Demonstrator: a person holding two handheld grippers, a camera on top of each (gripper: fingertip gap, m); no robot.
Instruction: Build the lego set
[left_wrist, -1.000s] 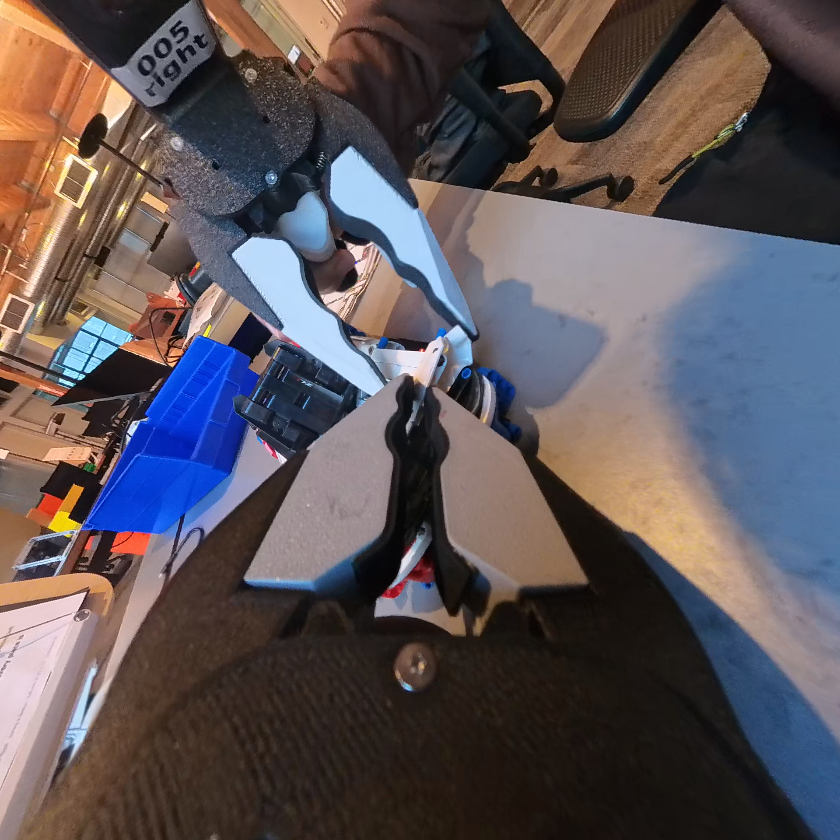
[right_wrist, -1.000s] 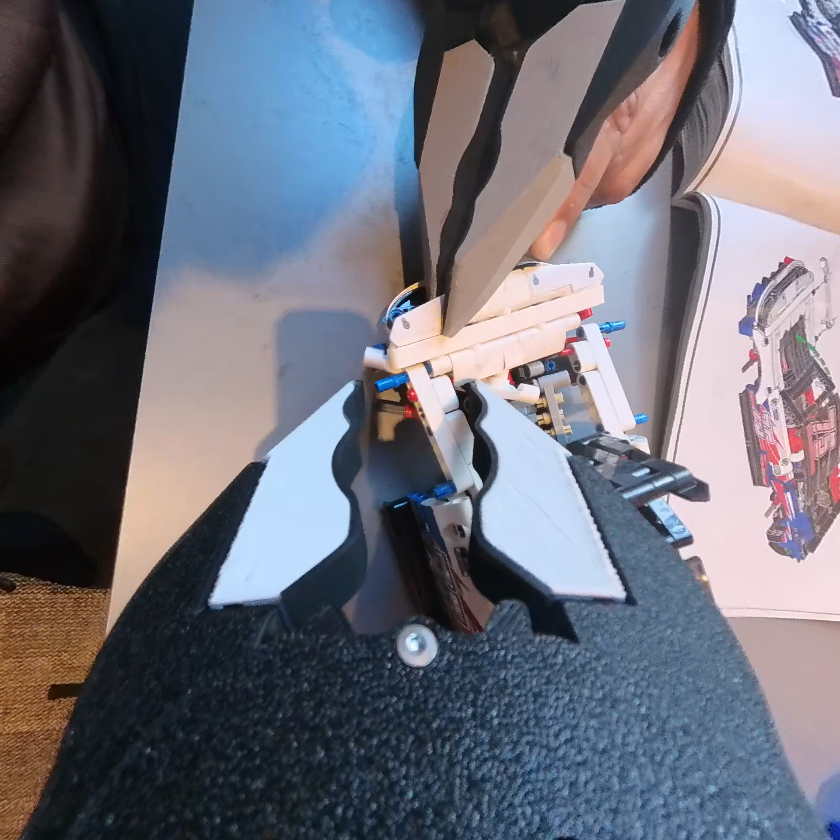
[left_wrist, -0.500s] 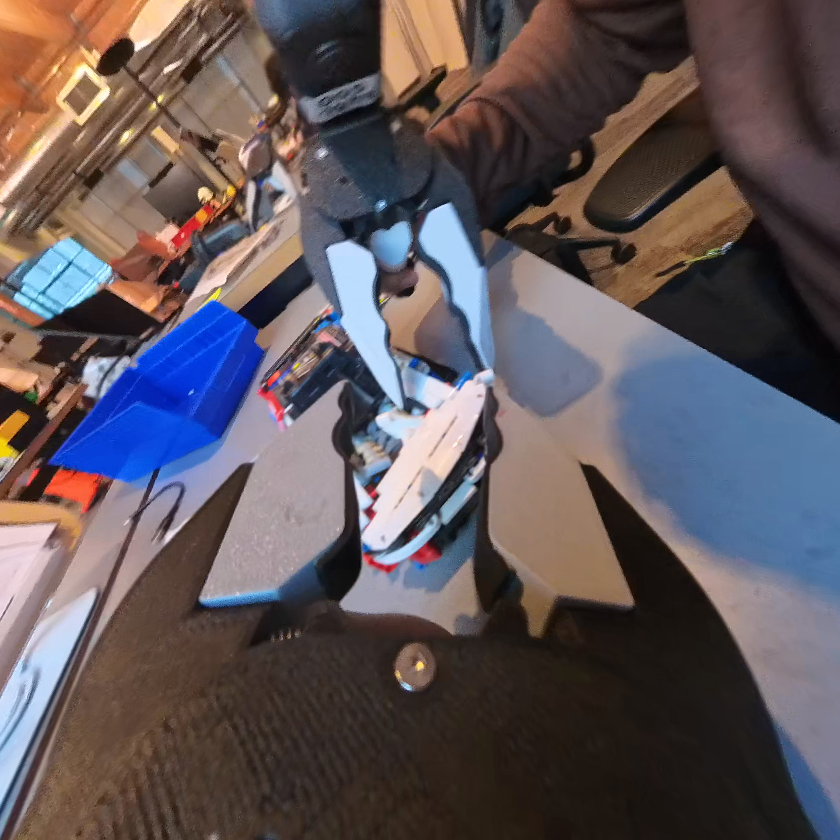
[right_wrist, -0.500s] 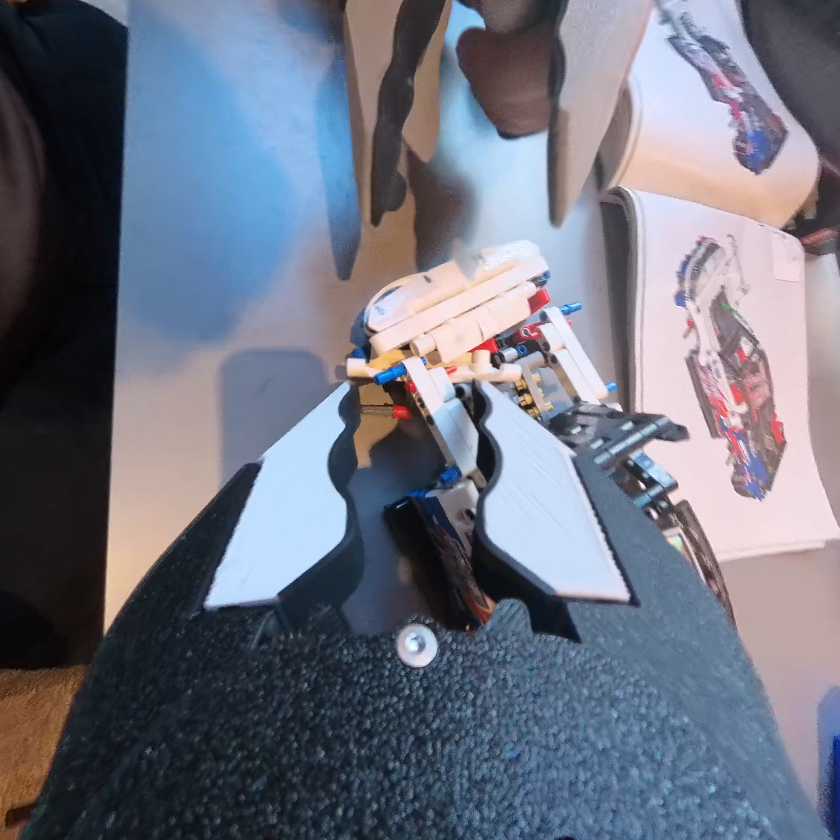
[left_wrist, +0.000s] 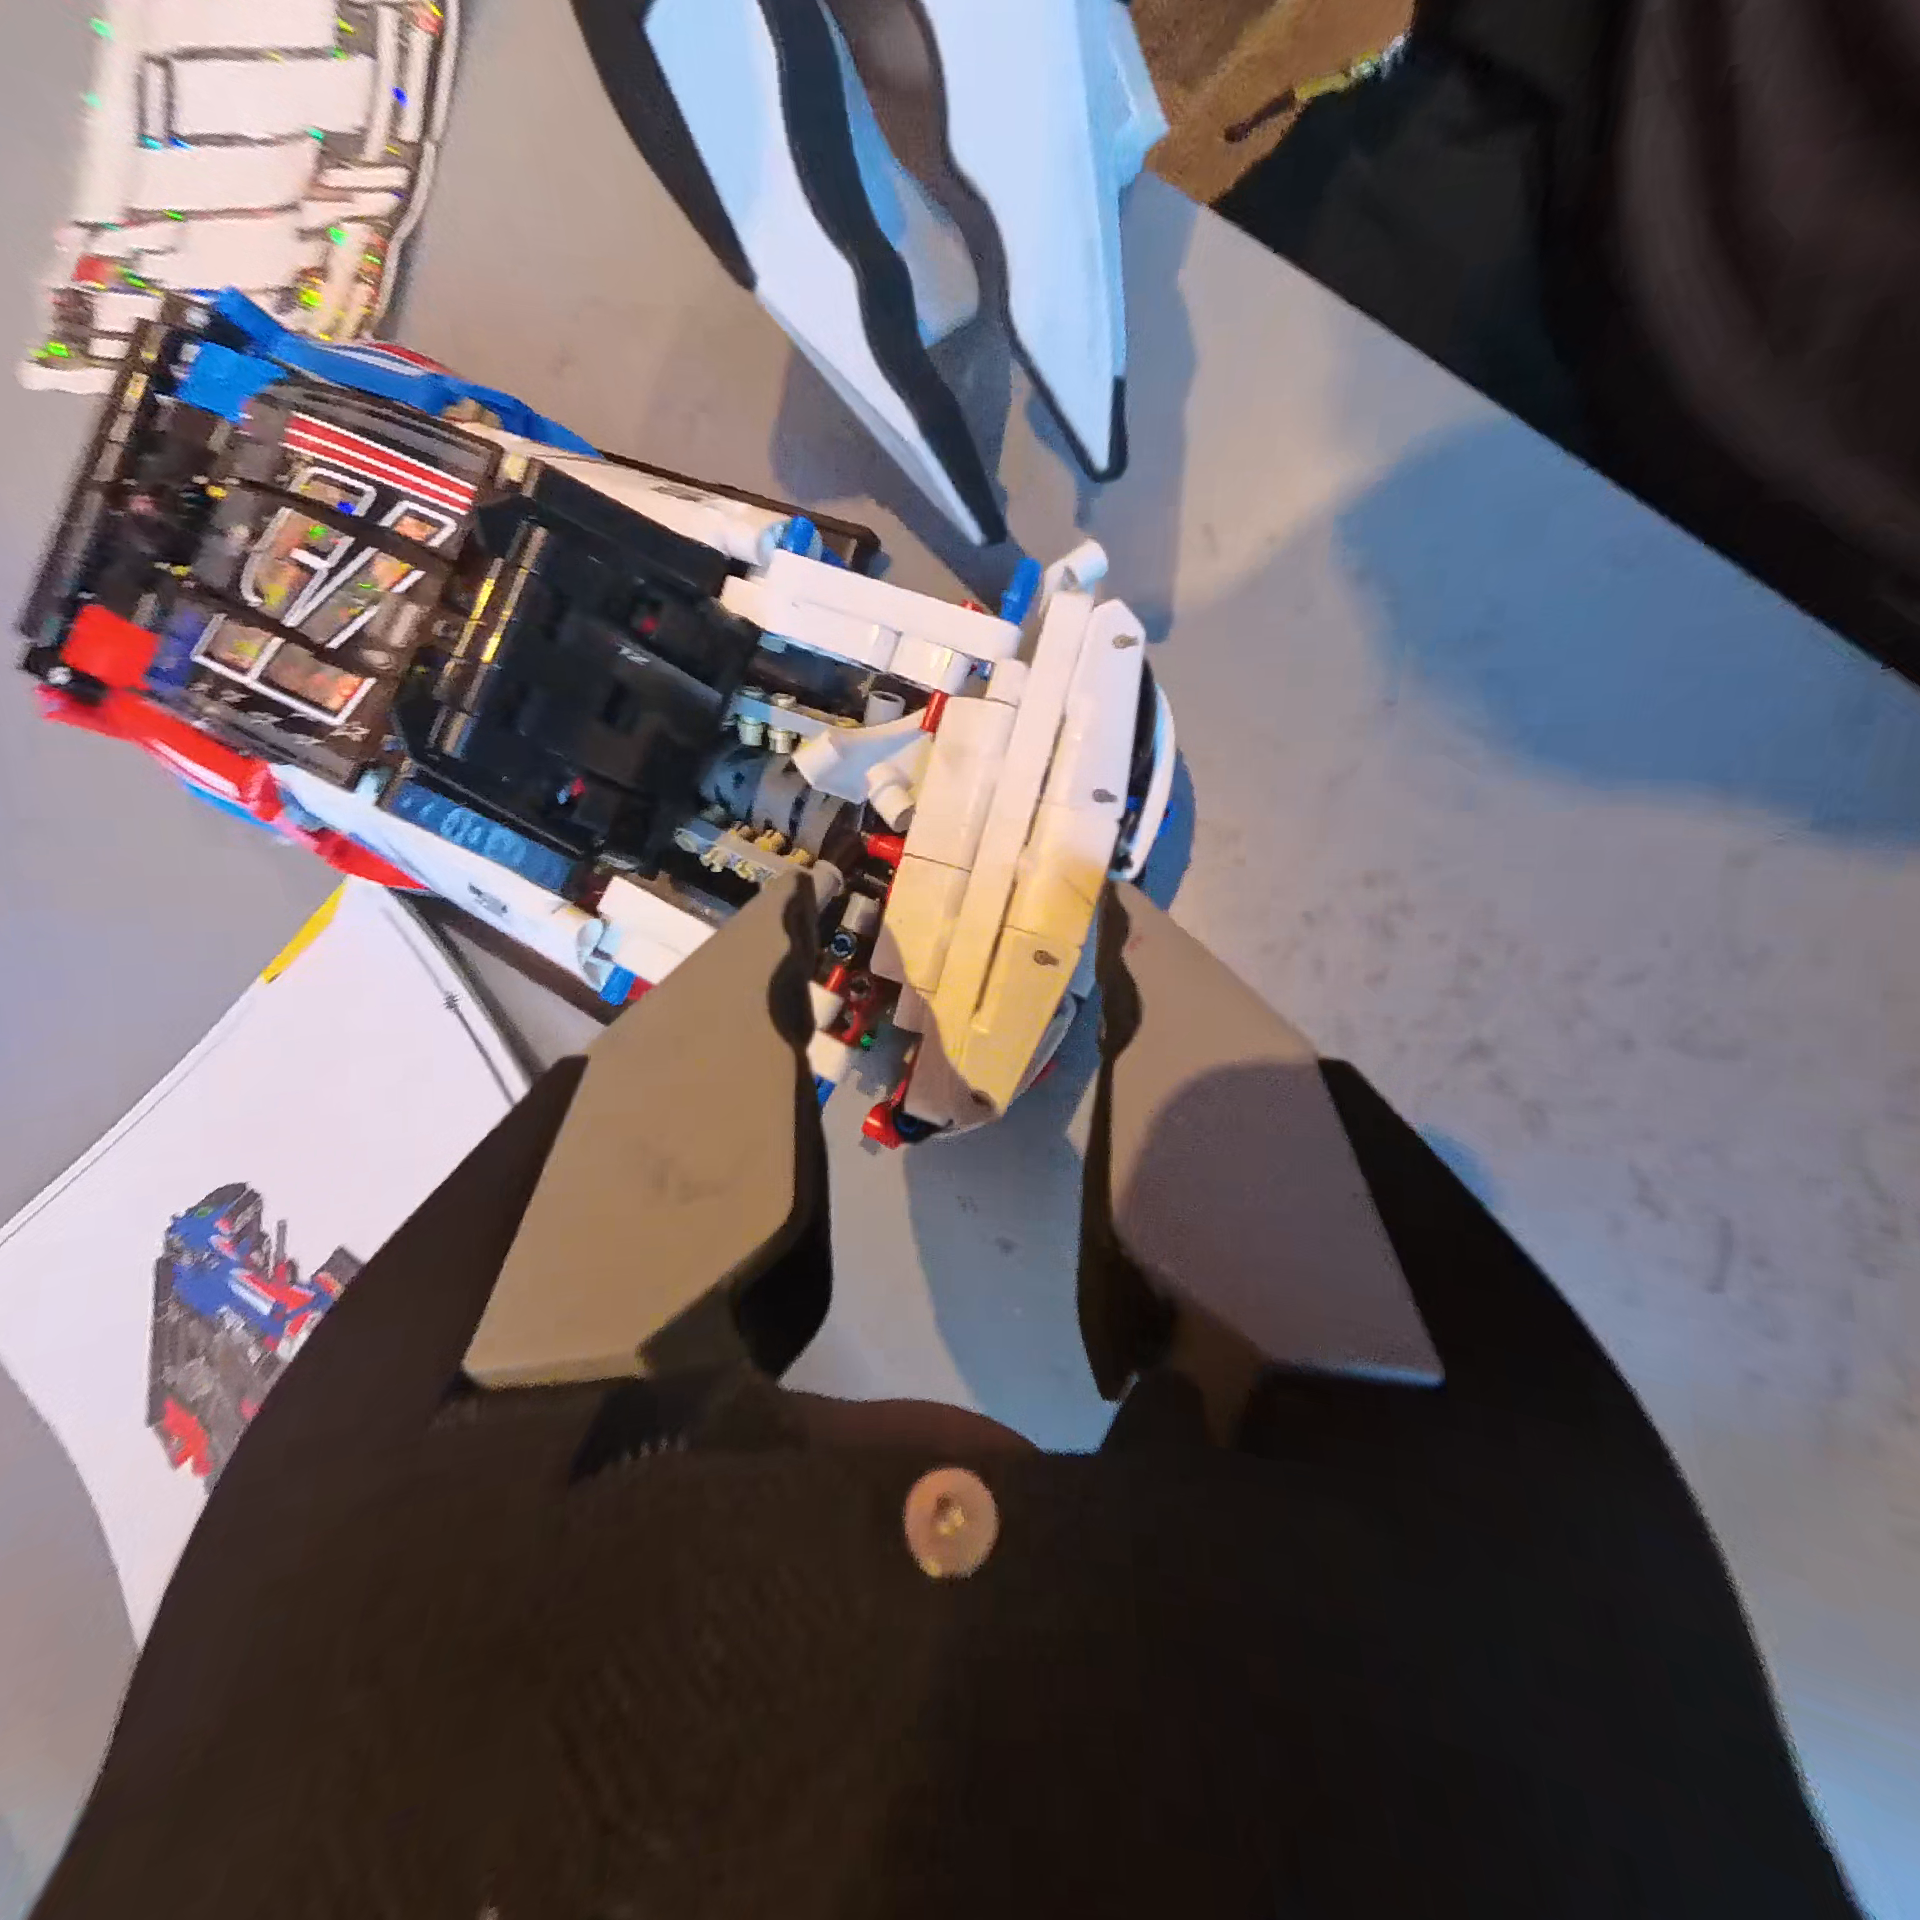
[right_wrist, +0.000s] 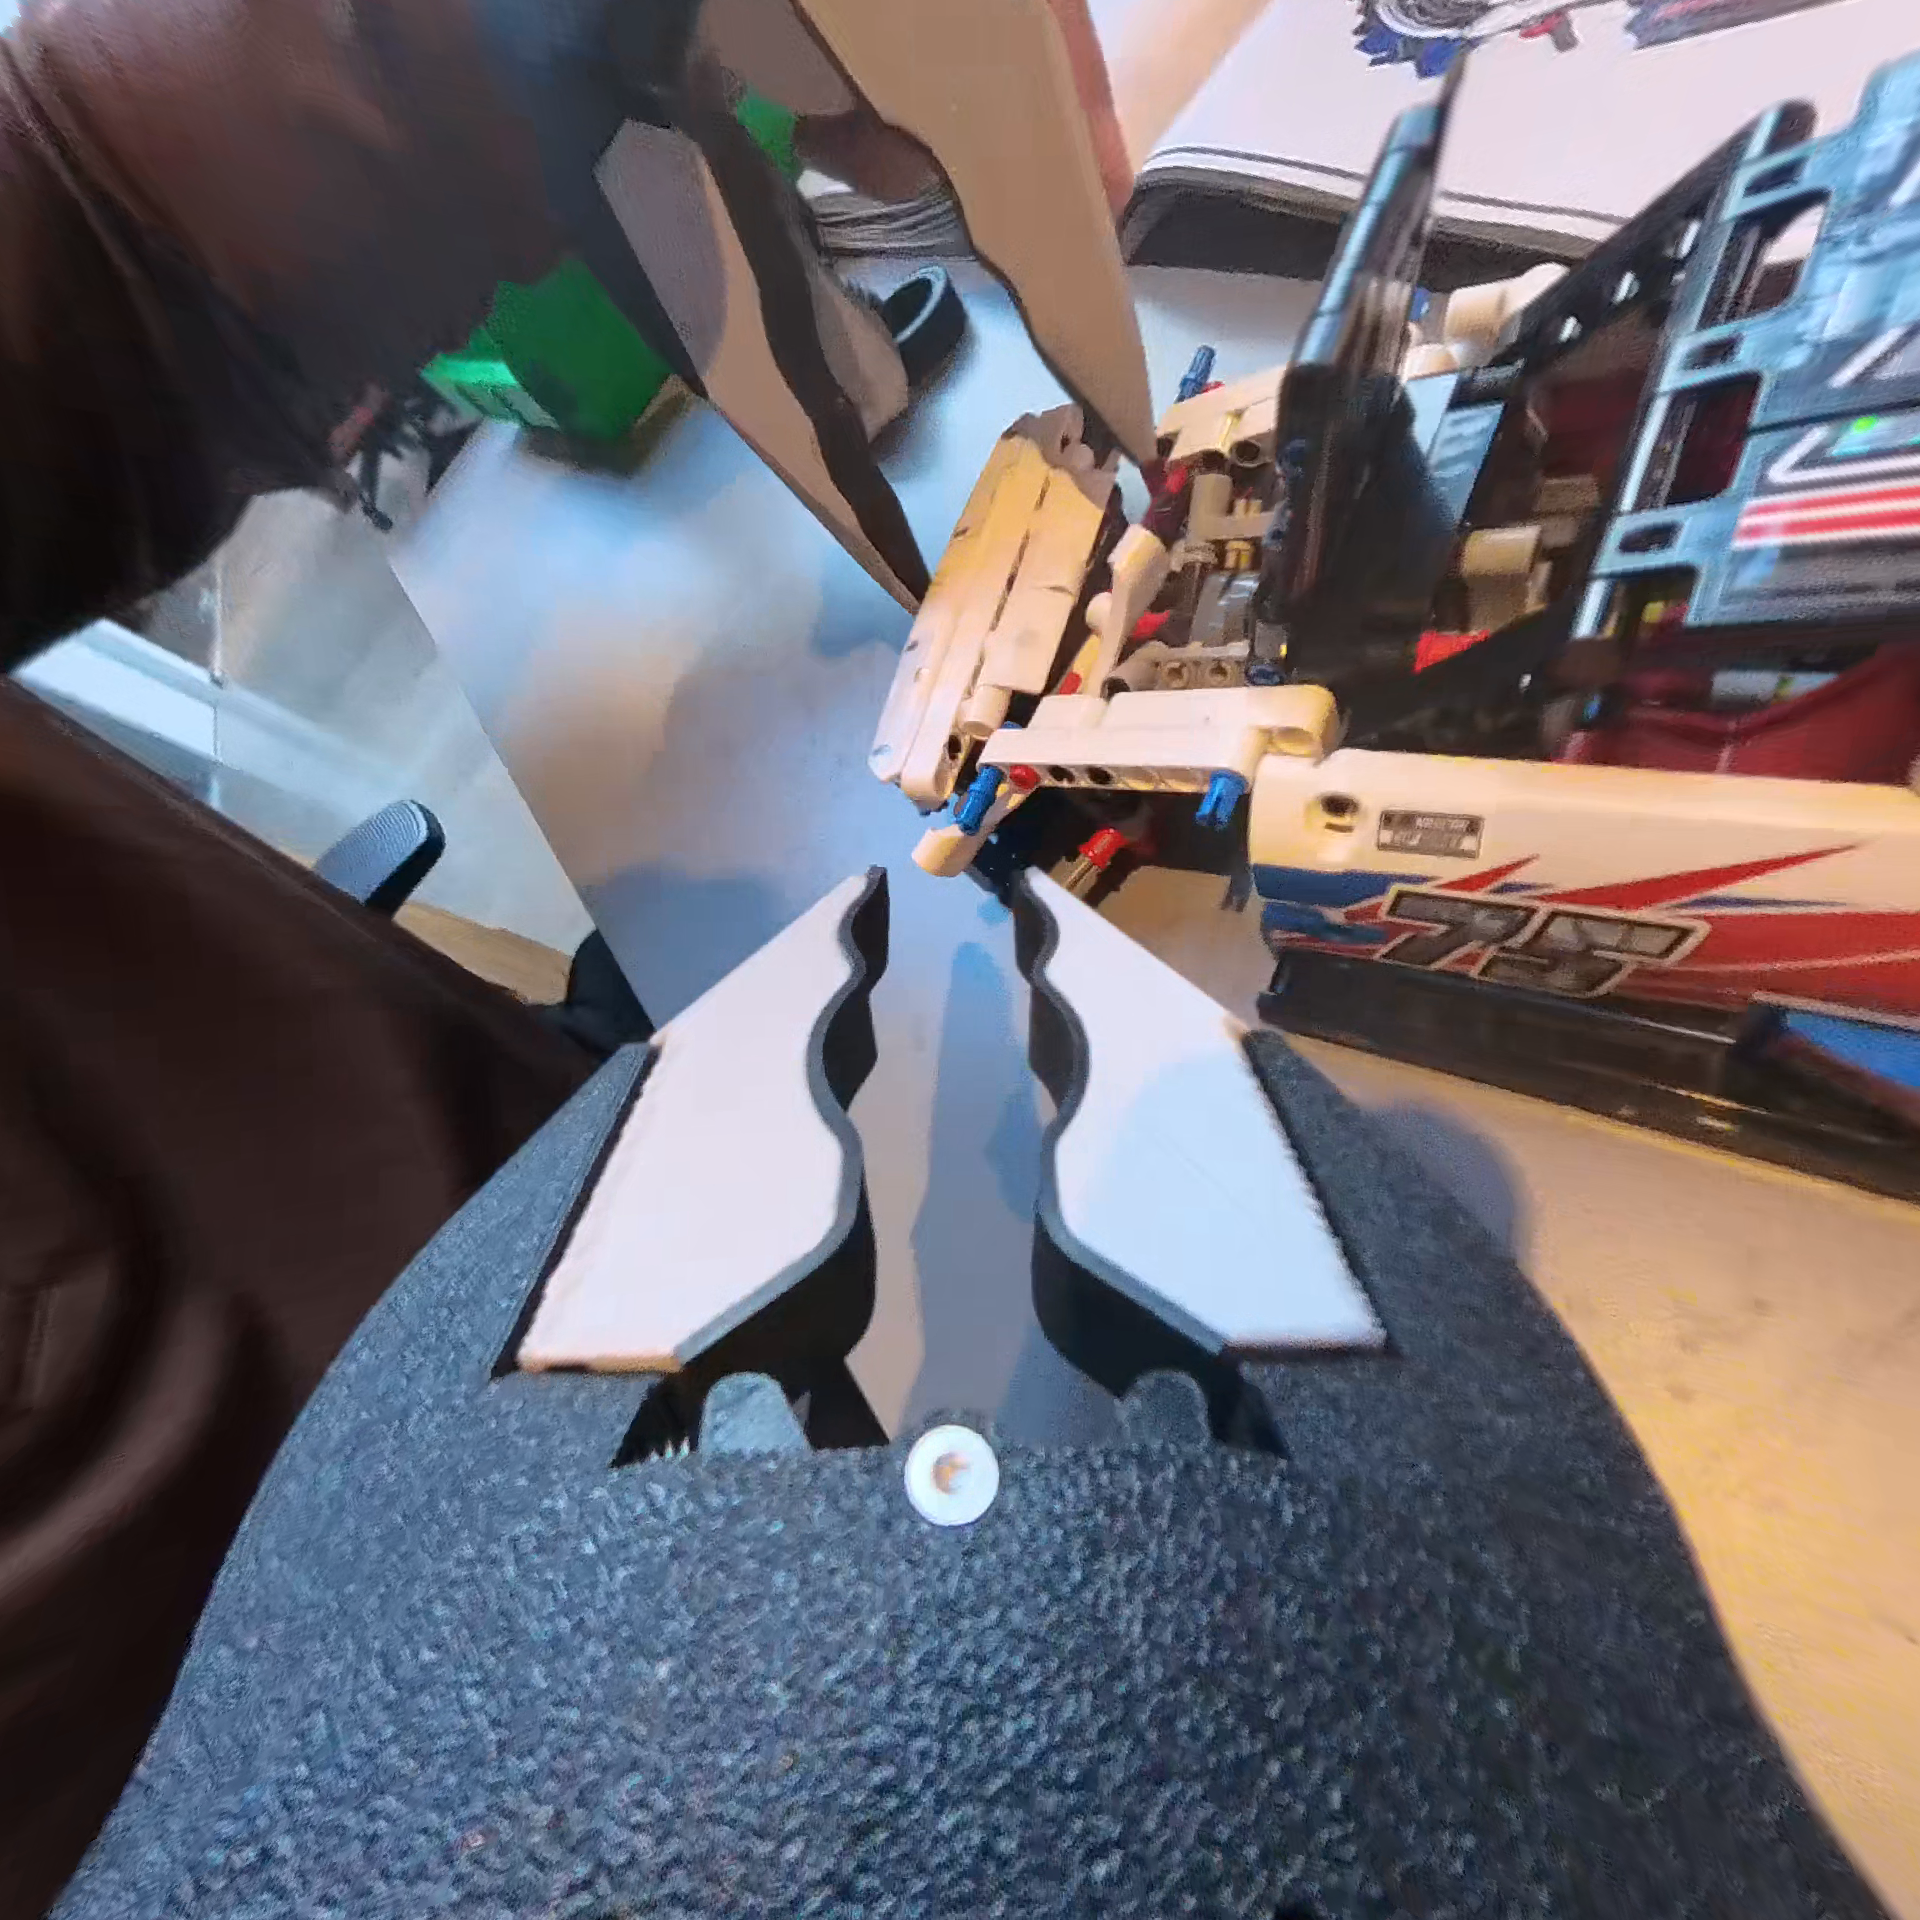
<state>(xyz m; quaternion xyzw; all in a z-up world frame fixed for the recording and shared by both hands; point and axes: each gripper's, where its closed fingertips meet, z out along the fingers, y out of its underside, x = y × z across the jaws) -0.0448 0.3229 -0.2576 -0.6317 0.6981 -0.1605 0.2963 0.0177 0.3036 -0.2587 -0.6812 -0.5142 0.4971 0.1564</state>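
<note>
Lego race car (left_wrist: 582, 717), black, white, red and blue, lies on grey tabletop (left_wrist: 1507, 935). Left claw (left_wrist: 951, 914) gapes, straddling its white nose panel. Right claw (right_wrist: 951, 883) parted, empty.

Lego car (right_wrist: 1558, 821) had a big stylised side decal (right_wrist: 1538, 940), small dark label (right_wrist: 1429, 834) and roof decal (left_wrist: 312, 582); all blurred, approx. illegible.

Bare grey counter (left_wrist: 1455, 935) lies open right of my left fingers (left_wrist: 707, 1091); the white, black and red brick-built car (left_wrist: 499, 675) blocks ahead-left, its white nose panel between them.
</note>
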